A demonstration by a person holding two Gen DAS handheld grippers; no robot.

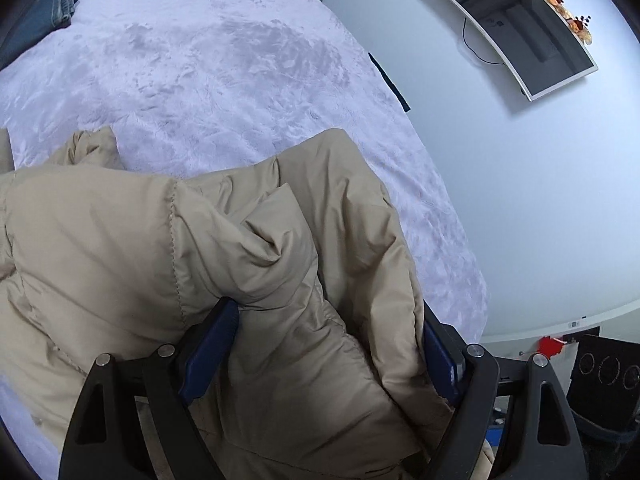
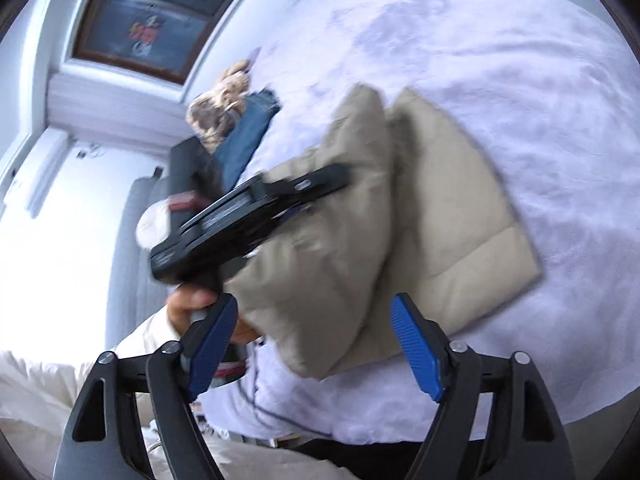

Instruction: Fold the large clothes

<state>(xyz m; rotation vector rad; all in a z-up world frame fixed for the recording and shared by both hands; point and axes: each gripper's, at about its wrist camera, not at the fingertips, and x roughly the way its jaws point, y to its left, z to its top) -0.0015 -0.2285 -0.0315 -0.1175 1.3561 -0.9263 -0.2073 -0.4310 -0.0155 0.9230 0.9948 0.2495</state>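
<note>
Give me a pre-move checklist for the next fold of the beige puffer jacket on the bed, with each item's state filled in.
1. Left hand-held gripper open: ok, jaws wide, jacket fabric between them.
2. Right hand-held gripper open and empty: ok.
3. Beige puffer jacket lying on the bed cover: ok.
4. Jacket folded flat: not ok, bunched near the left hand-held gripper.
5. Bed beyond the jacket free: ok; jeans lie far off.
6. Zipper closed: cannot tell.

Cool, even daylight fills both views; the right view is motion-blurred, with white glare lower left, and fisheye bending darkens all corners.
</note>
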